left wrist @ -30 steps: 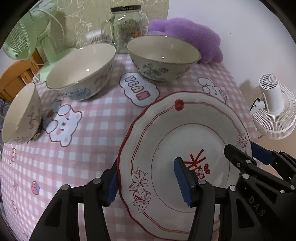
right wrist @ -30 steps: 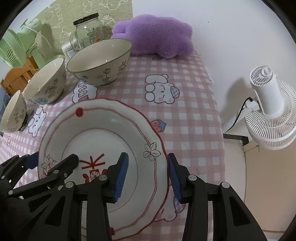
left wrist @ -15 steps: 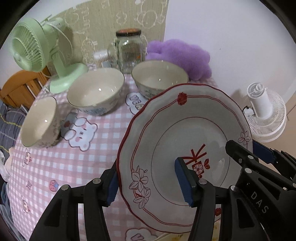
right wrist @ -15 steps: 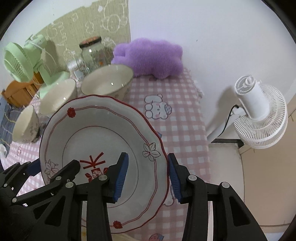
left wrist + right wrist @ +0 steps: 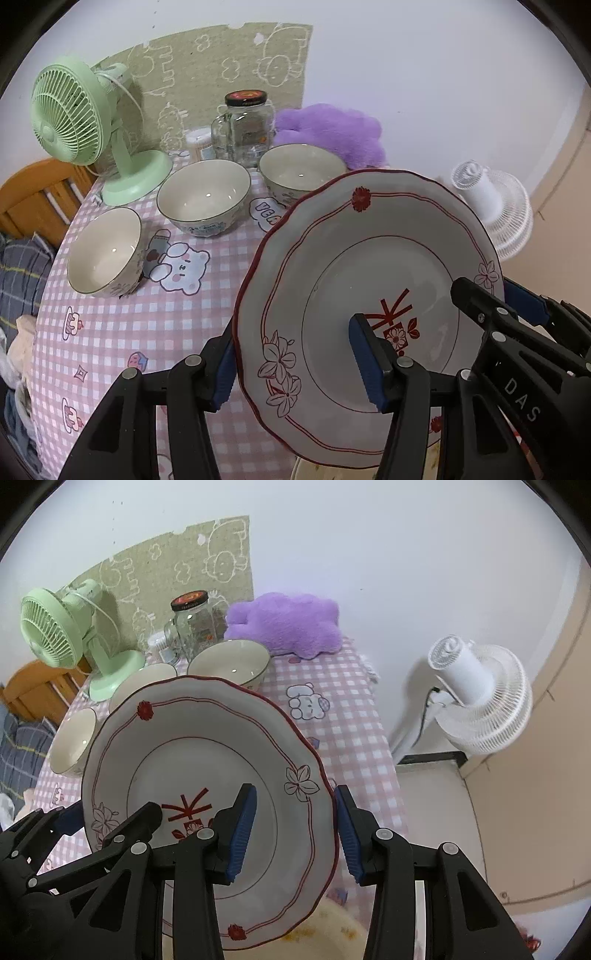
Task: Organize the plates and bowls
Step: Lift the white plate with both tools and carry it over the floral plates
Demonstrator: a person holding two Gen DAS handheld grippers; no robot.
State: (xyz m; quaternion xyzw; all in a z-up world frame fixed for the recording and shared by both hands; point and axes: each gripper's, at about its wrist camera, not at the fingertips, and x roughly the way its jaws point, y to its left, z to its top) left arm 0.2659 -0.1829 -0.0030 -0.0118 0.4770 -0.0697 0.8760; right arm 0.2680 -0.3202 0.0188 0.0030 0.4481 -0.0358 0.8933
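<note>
A white plate point(image 5: 369, 280) with red rim and flower marks is held up in the air, tilted, above the pink checked table point(image 5: 147, 325). My left gripper point(image 5: 295, 363) is shut on its left rim. My right gripper point(image 5: 295, 830) is shut on its right rim; the plate point(image 5: 207, 768) fills the right wrist view. Three cream bowls stand on the table: one at the left point(image 5: 105, 251), one in the middle point(image 5: 203, 201), one at the back right point(image 5: 301, 173). The back bowl point(image 5: 229, 664) also shows in the right wrist view.
A green desk fan point(image 5: 74, 122), a glass jar with a dark lid point(image 5: 245, 125) and a purple plush cushion point(image 5: 332, 131) stand at the table's back. A white floor fan point(image 5: 476, 698) stands right of the table. A wooden chair point(image 5: 33, 195) is at the left.
Both grippers have lifted the plate off the table and raised it well above the cloth. The bowls have not moved.
</note>
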